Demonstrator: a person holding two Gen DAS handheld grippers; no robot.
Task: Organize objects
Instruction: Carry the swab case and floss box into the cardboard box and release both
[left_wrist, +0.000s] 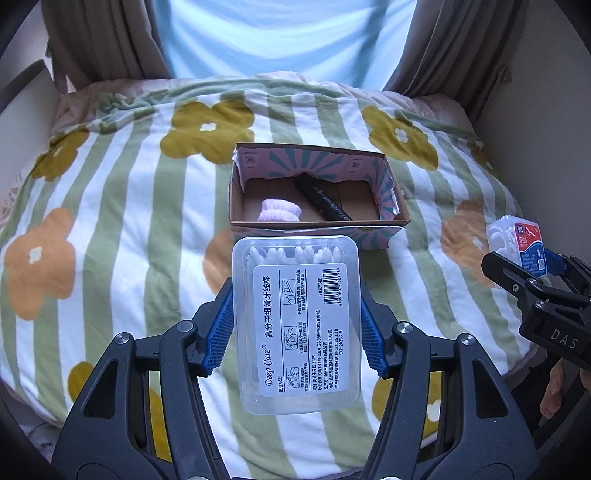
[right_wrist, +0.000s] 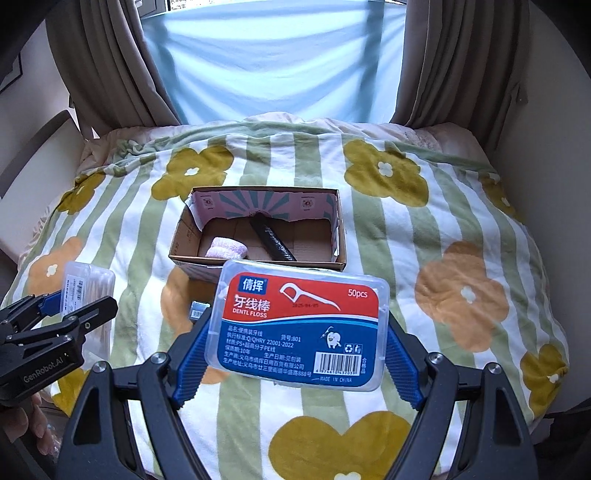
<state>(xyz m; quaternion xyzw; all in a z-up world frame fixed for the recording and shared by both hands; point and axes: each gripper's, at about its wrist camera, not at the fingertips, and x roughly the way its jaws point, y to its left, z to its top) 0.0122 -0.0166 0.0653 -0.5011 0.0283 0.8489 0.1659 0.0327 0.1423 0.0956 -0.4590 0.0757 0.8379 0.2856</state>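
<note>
Here, floss box (left_wrist: 295, 325) clamped in left claw (left_wrist: 297, 325) — lifted

Left gripper (left_wrist: 297, 325): we have its blue pads (left_wrist: 221, 325) pressed on both long sides of a clear box (left_wrist: 295, 321), held level and pointing forward.
Right gripper (right_wrist: 295, 343): we clamp a floss box (right_wrist: 301, 328) by its short ends (label up).
Hands: ours show only as fingers (left_wrist: 554, 391) behind each tool.
</note>
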